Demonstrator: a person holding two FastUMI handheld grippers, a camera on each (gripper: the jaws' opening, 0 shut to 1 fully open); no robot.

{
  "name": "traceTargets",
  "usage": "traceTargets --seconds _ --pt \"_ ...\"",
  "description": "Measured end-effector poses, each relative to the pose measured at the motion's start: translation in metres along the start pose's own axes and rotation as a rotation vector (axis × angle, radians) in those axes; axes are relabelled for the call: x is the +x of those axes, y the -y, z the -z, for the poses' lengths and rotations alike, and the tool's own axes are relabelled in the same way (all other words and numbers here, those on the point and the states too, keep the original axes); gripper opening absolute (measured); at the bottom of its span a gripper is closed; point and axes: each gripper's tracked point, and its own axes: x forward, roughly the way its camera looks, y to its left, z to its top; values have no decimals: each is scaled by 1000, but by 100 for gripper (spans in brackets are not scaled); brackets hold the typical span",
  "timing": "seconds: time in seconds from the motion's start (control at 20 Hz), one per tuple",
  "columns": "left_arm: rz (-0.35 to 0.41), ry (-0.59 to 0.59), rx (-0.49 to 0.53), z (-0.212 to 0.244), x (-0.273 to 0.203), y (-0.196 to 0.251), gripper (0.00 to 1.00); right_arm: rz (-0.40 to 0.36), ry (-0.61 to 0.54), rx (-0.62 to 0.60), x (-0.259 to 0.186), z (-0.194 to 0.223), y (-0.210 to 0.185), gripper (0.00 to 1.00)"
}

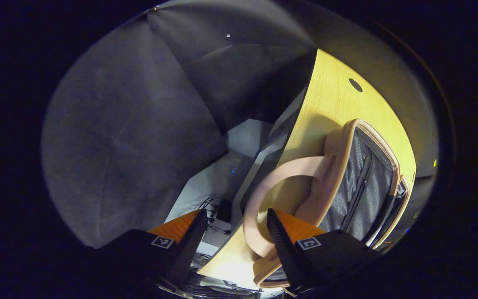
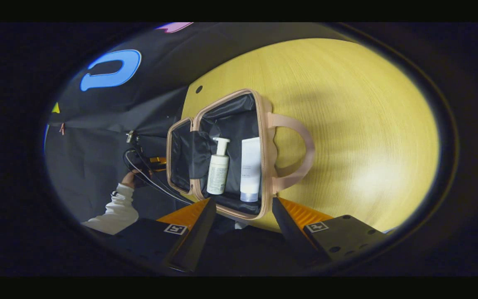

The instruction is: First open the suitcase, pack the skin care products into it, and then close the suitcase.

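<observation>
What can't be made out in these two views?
- Left gripper view: the suitcase interior is seen edge-on, so its contents are hidden.
- Right gripper view: print on the pump bottle and tube is too small.
- Right gripper view: the lid half's pocket is dark; contents unclear.

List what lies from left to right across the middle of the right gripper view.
White sleeve → suitcase lid → pump bottle → white tube → suitcase handle → bare wooden table.
</observation>
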Motion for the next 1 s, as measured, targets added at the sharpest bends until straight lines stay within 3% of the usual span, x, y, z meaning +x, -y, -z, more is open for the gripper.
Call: traceTargets --seconds 0.05,0.1,0.25,0.6,0.7,0.75,1.0 --pt "-2 12 -5 -3 6 1 90 -11 -1 12 -1 -1 -1 87" --pt "11 14 -15 -4 9 7 77 -17 1 29 0 -2 -2 87" --pt "-4 8 4 -4 5 12 20 -18 12 49 -1 -5 1 87" --pt "17 183 107 -22 -82 35 11 -34 37 47 -10 -13 8 87" --pt "34 243 133 -23 -120 47 14 -34 35 35 -11 -13 12 87" --pt "51 272 146 -22 -140 58 8 -38 33 27 -12 -12 13 87" --pt "104 402 280 0 -238 125 7 -90 46 -4 -26 -11 13 87"
